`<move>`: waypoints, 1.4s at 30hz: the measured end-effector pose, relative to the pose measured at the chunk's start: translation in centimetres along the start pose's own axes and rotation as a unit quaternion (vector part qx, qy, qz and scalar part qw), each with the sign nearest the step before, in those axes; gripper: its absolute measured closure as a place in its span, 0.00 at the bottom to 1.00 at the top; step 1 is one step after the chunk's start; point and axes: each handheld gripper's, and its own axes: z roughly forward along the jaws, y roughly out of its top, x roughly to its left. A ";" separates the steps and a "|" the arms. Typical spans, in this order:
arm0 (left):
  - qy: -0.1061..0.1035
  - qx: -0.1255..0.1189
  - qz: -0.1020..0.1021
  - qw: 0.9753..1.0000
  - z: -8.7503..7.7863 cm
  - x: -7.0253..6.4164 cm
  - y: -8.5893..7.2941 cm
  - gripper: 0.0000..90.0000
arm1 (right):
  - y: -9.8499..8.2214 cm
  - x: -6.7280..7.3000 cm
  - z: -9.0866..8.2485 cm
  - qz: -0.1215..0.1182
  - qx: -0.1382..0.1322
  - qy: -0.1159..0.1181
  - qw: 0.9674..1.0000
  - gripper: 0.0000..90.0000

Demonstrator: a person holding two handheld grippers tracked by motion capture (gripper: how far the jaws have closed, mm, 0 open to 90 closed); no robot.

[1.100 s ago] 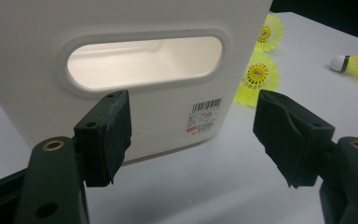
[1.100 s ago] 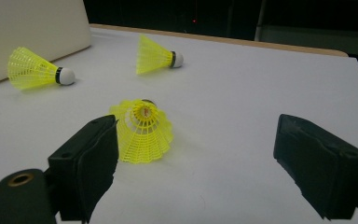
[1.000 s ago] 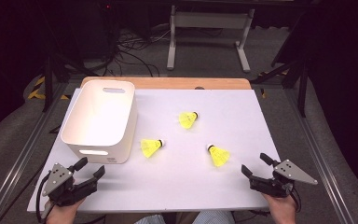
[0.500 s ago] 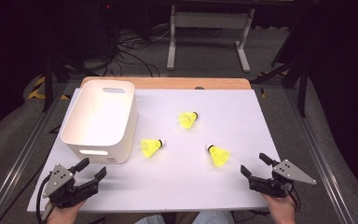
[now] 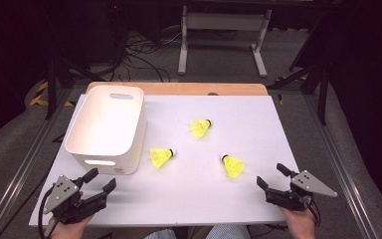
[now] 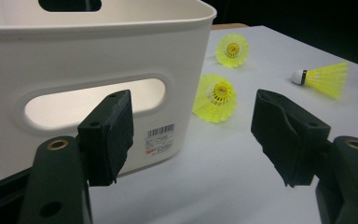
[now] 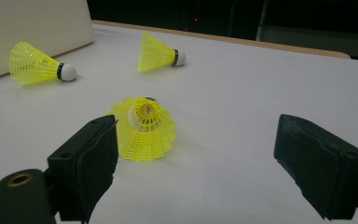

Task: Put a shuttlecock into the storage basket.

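Left gripper [image 5: 101,180], lower left: jaws spread wide, empty, facing bin [image 5: 107,130]. Right gripper [image 5: 271,176], lower right: spread, empty, aimed at nearest shuttlecock [image 5: 234,166].

Three yellow shuttlecocks, mesh skirts, white cork heads with dark band, all lying on sides on white table top, well apart from one another.

Right shuttlecock [image 5: 233,166]: near right, head pointing far-left, skirt flaring toward near edge.

Middle shuttlecock [image 5: 162,156]: just right of white bin [image 5: 107,128], near its near right corner, not touching; head pointing right.

Far shuttlecock [image 5: 200,127]: centre of table, farthest from near edge, head pointing right, slightly far.
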 end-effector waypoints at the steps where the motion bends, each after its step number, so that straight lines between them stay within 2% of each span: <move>1: -0.002 0.002 0.002 1.000 0.1 -0.2 0.1 0.34 | 0.0 0.0 0.0 0.000 0.000 0.000 1.000 0.16; 7: -0.012 0.005 0.022 1.000 0.2 -1.2 0.7 0.36 | 0.0 0.1 0.0 -0.003 0.001 0.000 1.000 0.16; 27: -0.042 0.015 0.042 0.998 2.9 -3.0 2.2 0.37 | 0.0 0.2 0.0 -0.005 0.000 0.003 1.000 0.16; 42: -0.062 0.015 0.040 0.997 4.8 -3.9 3.2 0.38 | 0.0 0.2 0.0 -0.007 -0.001 0.002 1.000 0.16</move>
